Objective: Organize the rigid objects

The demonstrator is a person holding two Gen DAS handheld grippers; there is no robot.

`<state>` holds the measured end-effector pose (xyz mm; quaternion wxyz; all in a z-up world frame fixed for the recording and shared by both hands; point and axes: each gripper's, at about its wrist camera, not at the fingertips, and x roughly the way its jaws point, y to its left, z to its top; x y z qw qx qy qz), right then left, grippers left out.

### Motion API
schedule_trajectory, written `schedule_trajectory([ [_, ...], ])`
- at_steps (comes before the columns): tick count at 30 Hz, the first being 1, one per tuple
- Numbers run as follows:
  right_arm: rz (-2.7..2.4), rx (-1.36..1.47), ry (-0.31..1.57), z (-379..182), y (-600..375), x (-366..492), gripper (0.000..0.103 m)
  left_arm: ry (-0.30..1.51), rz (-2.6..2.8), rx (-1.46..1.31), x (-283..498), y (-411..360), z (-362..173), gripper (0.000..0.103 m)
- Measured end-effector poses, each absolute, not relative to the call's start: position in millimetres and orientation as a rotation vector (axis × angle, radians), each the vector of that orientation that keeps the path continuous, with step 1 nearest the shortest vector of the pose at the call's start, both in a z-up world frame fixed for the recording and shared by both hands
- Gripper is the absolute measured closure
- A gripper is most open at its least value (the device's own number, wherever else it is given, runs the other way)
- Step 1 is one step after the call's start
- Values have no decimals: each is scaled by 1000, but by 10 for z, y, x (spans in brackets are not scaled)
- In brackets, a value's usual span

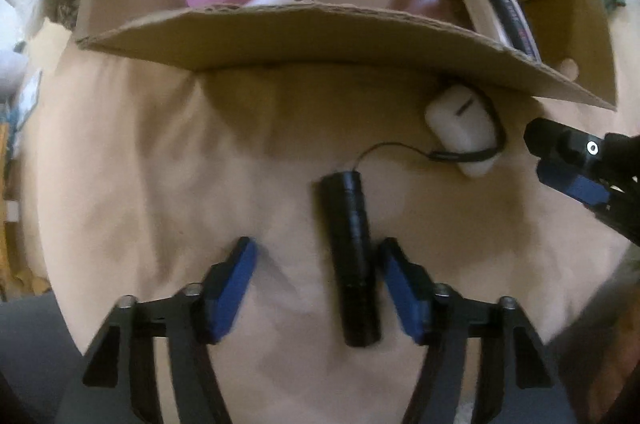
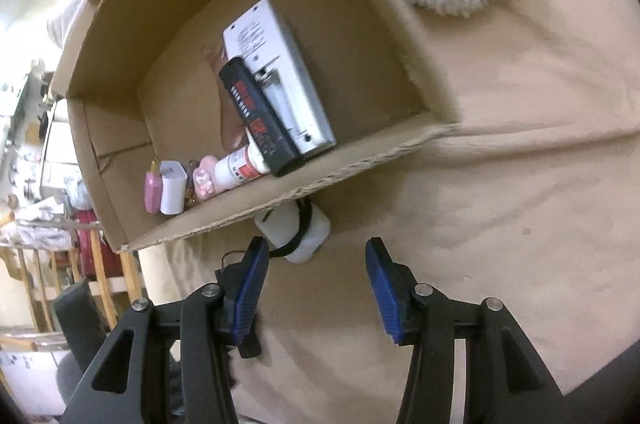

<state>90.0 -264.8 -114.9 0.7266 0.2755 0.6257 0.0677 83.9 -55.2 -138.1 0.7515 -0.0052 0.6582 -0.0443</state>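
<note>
While the left gripper (image 1: 316, 288) points straight down over the tan cloth (image 1: 160, 163), its blue-padded jaws stand apart around a black cylinder (image 1: 352, 264), matte, slim and ridged near one end, like a small torch. The cylinder lies flat on the cloth, close to the right-hand pad; whether that pad touches it I cannot tell. A thin black cord runs from its far end to a white rounded case (image 1: 460, 127) tucked against the cardboard box (image 1: 280, 35). Further right, the right gripper (image 2: 316, 288) hangs with its jaws apart and nothing between them, just short of that case.
</note>
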Motion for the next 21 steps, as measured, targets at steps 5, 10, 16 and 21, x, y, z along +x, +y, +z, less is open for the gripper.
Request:
schedule_trajectory([
  [5, 128, 591, 1392, -1197, -2599, 889, 50, 1422, -87, -4, 883, -481, -1353, 86],
  [10, 117, 563, 1374, -1188, -2595, 874, 50, 1419, -2, -59, 977, -152, -1295, 86],
  [16, 141, 456, 1366, -1151, -2422, 913, 50, 1396, 216, -117, 1114, 411, -1235, 86],
  [21, 202, 255, 1371, -1178, -2049, 1015, 50, 1381, 176, -65, 1103, 292, -1209, 86],
])
